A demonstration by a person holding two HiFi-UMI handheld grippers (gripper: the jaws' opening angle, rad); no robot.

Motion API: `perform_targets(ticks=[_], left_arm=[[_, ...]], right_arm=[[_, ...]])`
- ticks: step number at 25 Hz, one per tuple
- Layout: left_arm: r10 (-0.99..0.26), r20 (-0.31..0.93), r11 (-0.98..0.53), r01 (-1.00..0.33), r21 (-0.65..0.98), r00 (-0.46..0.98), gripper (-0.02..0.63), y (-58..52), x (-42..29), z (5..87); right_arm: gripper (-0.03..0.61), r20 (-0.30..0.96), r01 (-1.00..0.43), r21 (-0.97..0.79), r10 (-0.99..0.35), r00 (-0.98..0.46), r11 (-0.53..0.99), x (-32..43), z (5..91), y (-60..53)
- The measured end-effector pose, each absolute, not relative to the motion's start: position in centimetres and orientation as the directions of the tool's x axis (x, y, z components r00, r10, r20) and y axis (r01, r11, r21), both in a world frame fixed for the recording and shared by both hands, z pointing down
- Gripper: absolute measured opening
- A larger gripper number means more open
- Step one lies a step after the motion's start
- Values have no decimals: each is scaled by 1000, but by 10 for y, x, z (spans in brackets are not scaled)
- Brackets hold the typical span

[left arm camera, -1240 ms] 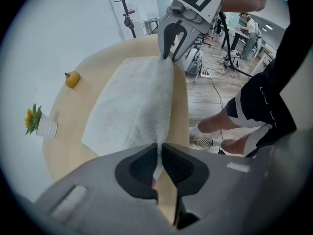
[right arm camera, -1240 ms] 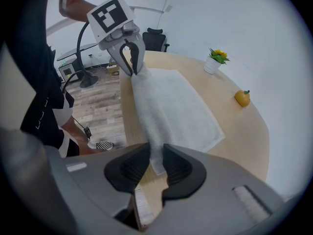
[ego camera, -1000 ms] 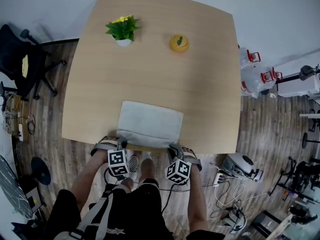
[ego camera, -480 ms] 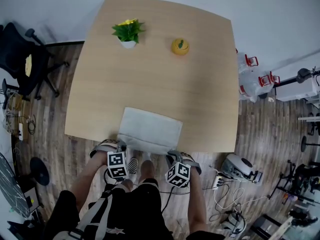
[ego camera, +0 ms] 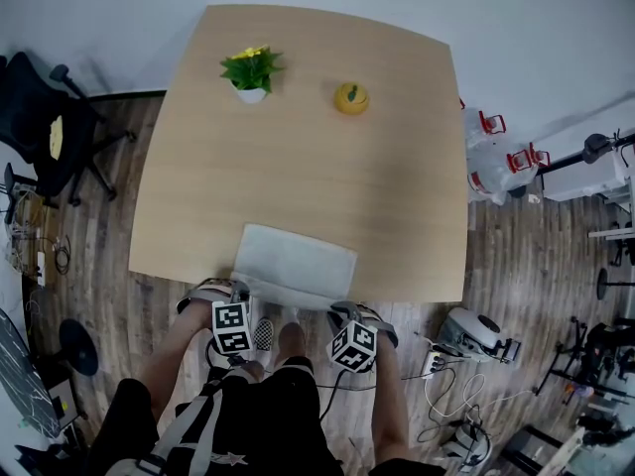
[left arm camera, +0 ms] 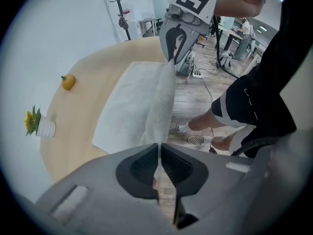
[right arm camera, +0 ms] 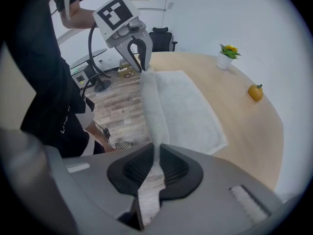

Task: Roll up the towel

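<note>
Towel [ego camera: 295, 264] at table's [ego camera: 298, 157] near edge

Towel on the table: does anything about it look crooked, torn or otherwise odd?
Nothing is damaged. The towel just isn't lying fully flat: its near edge is held up at the table's front edge, pinched at one corner by the left gripper and at the other by the right gripper.

We note the towel [ego camera: 296, 264] at the near edge of the table [ego camera: 298, 177]. Far side: potted plant [ego camera: 250, 70] left, fruit [ego camera: 350, 97] right, apart. Chair [ego camera: 40, 117] left of table.
</note>
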State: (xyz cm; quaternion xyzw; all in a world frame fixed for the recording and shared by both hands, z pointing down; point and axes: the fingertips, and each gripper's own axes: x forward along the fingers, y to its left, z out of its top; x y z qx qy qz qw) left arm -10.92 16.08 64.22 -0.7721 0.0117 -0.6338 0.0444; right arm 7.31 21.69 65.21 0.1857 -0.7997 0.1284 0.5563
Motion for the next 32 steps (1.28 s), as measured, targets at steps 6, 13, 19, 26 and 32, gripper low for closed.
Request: perform_targets(ticks=[6, 13, 19, 26, 32], left_arm=[[-83, 978, -995, 36, -92, 193, 29, 143, -104, 644], [-84, 978, -995, 33, -91, 189, 29, 127, -99, 649], [-83, 978, -996, 28, -90, 190, 29, 115, -97, 656], [-91, 981, -994, 36, -98, 172, 29, 111, -95, 665], [-87, 980, -995, 33, -94, 178, 31, 110, -95, 667]], right_arm=[[49, 937, -451, 6, -162, -308, 892, 77, 654, 201], [55, 937, -458, 2, -161, -309, 889, 82, 657, 185], [56, 940, -458, -8, -150, -306, 889, 84, 662, 174], [63, 939, -471, -9, -155, -308, 882, 86, 665, 169], [64, 942, -472, 0, -159, -297, 881, 86, 666, 169]])
